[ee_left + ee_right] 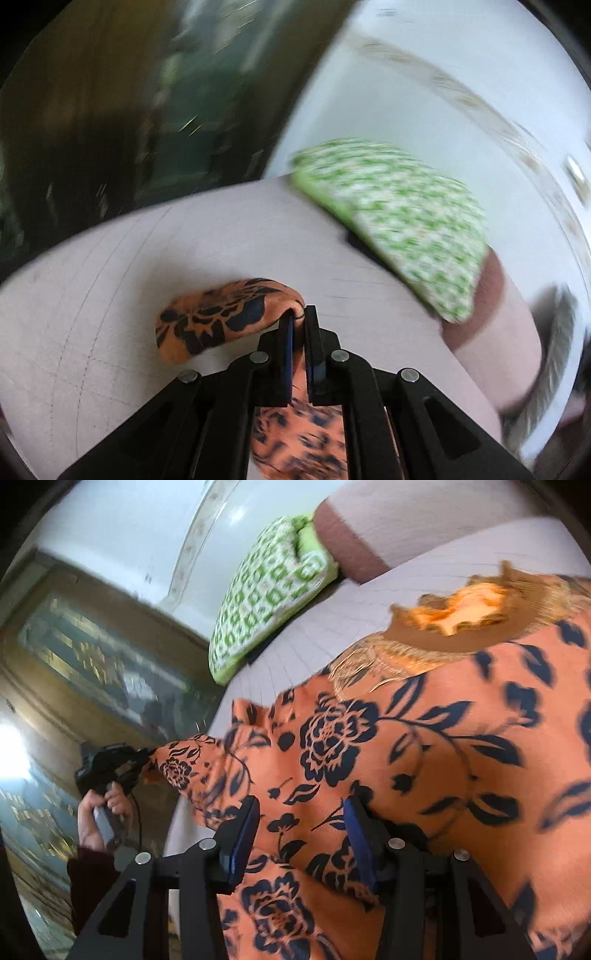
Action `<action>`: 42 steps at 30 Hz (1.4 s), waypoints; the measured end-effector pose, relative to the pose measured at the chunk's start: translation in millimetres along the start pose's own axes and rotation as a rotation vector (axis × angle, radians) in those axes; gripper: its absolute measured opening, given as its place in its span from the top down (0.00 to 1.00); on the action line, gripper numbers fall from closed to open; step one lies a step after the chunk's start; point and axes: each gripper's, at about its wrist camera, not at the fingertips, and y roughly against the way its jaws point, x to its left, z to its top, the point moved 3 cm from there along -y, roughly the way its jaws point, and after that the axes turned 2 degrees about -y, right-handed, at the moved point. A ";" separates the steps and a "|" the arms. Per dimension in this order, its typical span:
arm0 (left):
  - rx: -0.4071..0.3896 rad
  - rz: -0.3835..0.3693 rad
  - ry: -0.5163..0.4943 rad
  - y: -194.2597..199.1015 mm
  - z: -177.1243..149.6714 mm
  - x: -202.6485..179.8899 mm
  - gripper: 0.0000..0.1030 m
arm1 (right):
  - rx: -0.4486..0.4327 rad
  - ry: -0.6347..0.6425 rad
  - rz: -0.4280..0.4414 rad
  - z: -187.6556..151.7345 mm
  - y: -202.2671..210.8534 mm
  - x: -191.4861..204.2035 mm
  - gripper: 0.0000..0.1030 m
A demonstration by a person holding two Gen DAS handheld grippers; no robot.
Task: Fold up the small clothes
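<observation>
The left gripper (298, 319) has its two black fingers (285, 343) pressed almost together in the lower middle of the left wrist view, pinching a fold of the orange garment (225, 317). The cloth, orange with a dark floral print, bulges out to the left of the fingertips in a rolled sleeve-like lobe, and more of it hangs below between the finger bases at the bottom of the frame. In the right wrist view the same gripper appears small at the middle left, gripped by a hand (101, 812) with a dark sleeve, and it holds the garment's stretched corner.

The right gripper (301, 814) stands about half open in the lower middle of its own view. Cloth lies between its blue pads (243, 838) and drapes over and past them, filling the right half of the frame; whether the pads press on it I cannot tell. An embroidered golden neckline (454, 627) sits at the upper right.

The garment rests on a pale, grid-lined bed surface (110, 266). One green-and-white patterned pillow (402, 221) lies at the right of the left view, at the upper middle of the right view, beside a brown band of bedding (343, 550).

Counted: one garment, one pillow, two grippers, one visible hand.
</observation>
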 end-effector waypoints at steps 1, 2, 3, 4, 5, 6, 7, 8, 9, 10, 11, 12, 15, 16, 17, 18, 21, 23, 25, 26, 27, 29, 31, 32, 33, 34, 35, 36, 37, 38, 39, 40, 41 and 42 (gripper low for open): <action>-0.020 -0.026 -0.054 14.1 -4.9 -25.5 0.96 | -0.014 -0.022 0.006 1.0 8.5 -3.2 0.50; -0.035 -0.063 -0.096 27.3 -12.7 -48.9 0.96 | -0.033 -0.046 0.008 2.8 20.6 -7.8 0.50; -0.042 -0.091 -0.122 41.5 -22.0 -65.2 0.96 | -0.057 -0.063 0.003 5.5 34.8 -12.3 0.50; -0.040 -0.123 -0.160 54.4 -33.8 -85.4 0.96 | -0.080 -0.072 -0.001 8.3 47.6 -15.7 0.50; -0.032 -0.172 -0.225 66.5 -48.6 -116.9 0.96 | -0.110 -0.081 -0.007 11.9 63.7 -19.9 0.50; -0.032 -0.208 -0.268 76.0 -59.9 -138.2 0.96 | -0.140 -0.090 -0.015 15.5 81.0 -24.3 0.50; -0.033 -0.242 -0.305 86.4 -71.3 -158.6 0.96 | -0.168 -0.099 -0.023 19.0 97.3 -28.3 0.50; -0.028 -0.294 -0.356 99.0 -88.9 -187.7 0.96 | -0.200 -0.109 -0.030 22.7 115.7 -32.8 0.50; -0.021 -0.329 -0.391 105.9 -101.0 -205.1 0.96 | -0.234 -0.118 -0.036 26.4 135.4 -38.0 0.50; -0.009 -0.375 -0.437 115.4 -119.4 -228.5 0.96 | -0.261 -0.125 -0.044 29.2 151.4 -41.9 0.50; 0.003 -0.401 -0.469 121.7 -134.5 -244.3 0.95 | -0.296 -0.133 -0.056 31.3 172.3 -47.3 0.49; 0.033 -0.433 -0.527 126.5 -157.7 -264.8 0.95 | -0.315 -0.139 -0.064 32.6 185.6 -50.4 0.48; 0.217 -0.522 -0.789 129.6 -240.4 -313.2 0.75 | -0.370 -0.153 -0.101 34.8 227.6 -62.5 0.47; 0.264 -0.516 -0.858 127.8 -262.5 -319.7 0.64 | -0.385 -0.159 -0.107 35.2 238.5 -65.3 0.46; 0.282 -0.496 -0.926 126.4 -281.4 -321.6 0.62 | -0.398 -0.166 -0.109 37.5 248.1 -68.8 0.43; 0.280 -0.470 -0.979 125.9 -293.4 -319.9 0.61 | -0.414 -0.177 -0.108 37.3 258.8 -71.8 0.38; 0.287 -0.441 -0.959 120.6 -285.8 -300.2 0.54 | -0.447 -0.199 -0.125 36.0 278.2 -79.9 0.32; 0.284 -0.424 -0.811 109.5 -254.1 -268.4 0.35 | -0.444 -0.199 -0.129 35.2 278.9 -81.1 0.30; 0.252 -0.360 -0.669 96.1 -222.5 -235.0 0.33 | -0.408 -0.202 -0.139 34.0 267.5 -82.3 0.30; 0.242 -0.312 -0.609 84.5 -207.7 -217.9 0.33 | -0.381 -0.198 -0.145 32.6 259.7 -82.0 0.30; 0.240 -0.267 -0.564 75.4 -198.8 -203.5 0.33 | -0.360 -0.192 -0.152 31.6 250.3 -80.0 0.30; 0.252 -0.186 -0.481 49.8 -188.7 -169.1 0.33 | -0.325 -0.177 -0.177 28.3 235.6 -77.1 0.30; 0.306 -0.114 -0.447 30.2 -195.5 -148.7 0.34 | -0.316 -0.176 -0.209 27.9 226.2 -77.2 0.30; 0.340 -0.078 -0.433 19.2 -195.9 -136.8 0.34 | -0.320 -0.185 -0.221 28.8 224.1 -79.4 0.30; 0.357 -0.053 -0.422 11.2 -195.9 -128.2 0.34 | -0.325 -0.205 -0.236 30.0 222.8 -83.8 0.30; 0.369 -0.036 -0.417 5.1 -195.5 -124.3 0.34 | -0.327 -0.226 -0.252 31.3 222.0 -88.7 0.30; 0.387 -0.009 -0.416 -2.0 -195.2 -118.3 0.34 | -0.328 -0.246 -0.266 32.3 221.6 -93.9 0.30; 0.393 0.008 -0.418 -4.6 -194.3 -113.9 0.34 | -0.322 -0.270 -0.275 34.5 216.2 -99.1 0.30; 0.395 0.033 -0.421 -8.7 -193.6 -109.0 0.34 | -0.314 -0.290 -0.271 34.6 212.8 -104.0 0.30; 0.398 0.057 -0.424 -13.2 -193.6 -104.6 0.34 | -0.304 -0.298 -0.275 34.8 208.9 -107.4 0.30; 0.406 0.073 -0.423 -16.2 -195.4 -99.2 0.34 | -0.289 -0.302 -0.301 34.7 203.6 -110.4 0.30; 0.418 0.081 -0.417 -19.3 -195.6 -93.0 0.33 | -0.273 -0.303 -0.338 34.2 197.3 -113.5 0.30; 0.440 0.071 -0.392 -23.1 -196.2 -87.3 0.33 | -0.262 -0.302 -0.351 34.5 192.6 -116.0 0.31; 0.452 0.061 -0.374 -24.2 -196.1 -83.7 0.33 | -0.246 -0.296 -0.354 33.6 186.3 -116.9 0.34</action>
